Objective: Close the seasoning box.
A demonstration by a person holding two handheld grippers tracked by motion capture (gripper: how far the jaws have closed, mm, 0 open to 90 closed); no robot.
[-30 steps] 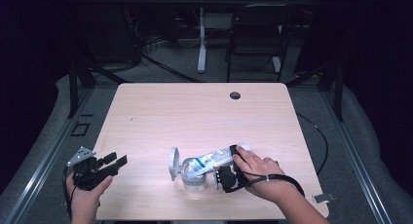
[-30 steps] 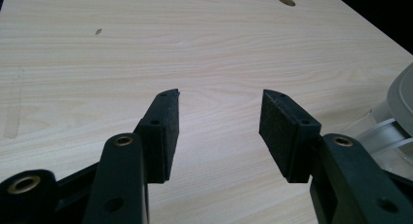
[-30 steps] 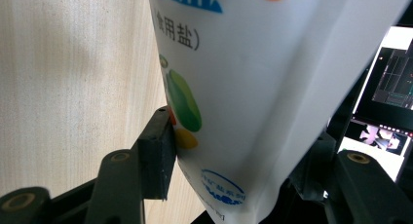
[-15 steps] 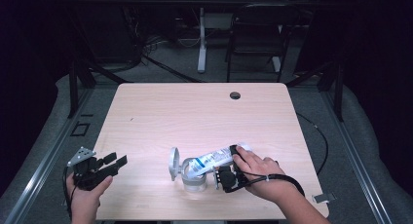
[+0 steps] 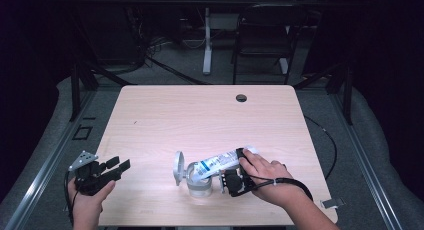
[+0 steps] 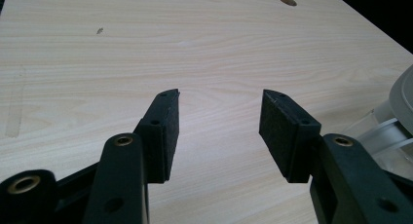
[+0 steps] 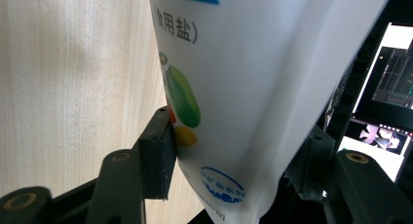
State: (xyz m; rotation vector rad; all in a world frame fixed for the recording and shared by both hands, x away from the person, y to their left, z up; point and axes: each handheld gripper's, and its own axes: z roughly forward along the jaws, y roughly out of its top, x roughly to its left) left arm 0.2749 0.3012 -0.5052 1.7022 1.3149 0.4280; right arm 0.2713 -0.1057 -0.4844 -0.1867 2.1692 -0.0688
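Observation:
A white salt bag (image 5: 217, 162) with blue print lies tilted, its lower end over a clear glass jar (image 5: 199, 185) near the table's front edge. The jar's hinged lid (image 5: 178, 167) stands open to the left. My right gripper (image 5: 231, 182) is shut on the bag's near end, and the hand rests on top of the bag. In the right gripper view the bag (image 7: 253, 87) sits between the jaws, with the left pad (image 7: 163, 151) pressed on it. My left gripper (image 5: 117, 166) rests at the table's front left, open and empty (image 6: 219, 131), and the jar's edge (image 6: 389, 131) shows at its right.
The light wooden table (image 5: 200, 115) has a round cable hole (image 5: 241, 97) near its far edge. A chair (image 5: 262, 35) and stand legs are on the floor beyond it. A lit monitor (image 7: 384, 87) shows behind the bag in the right gripper view.

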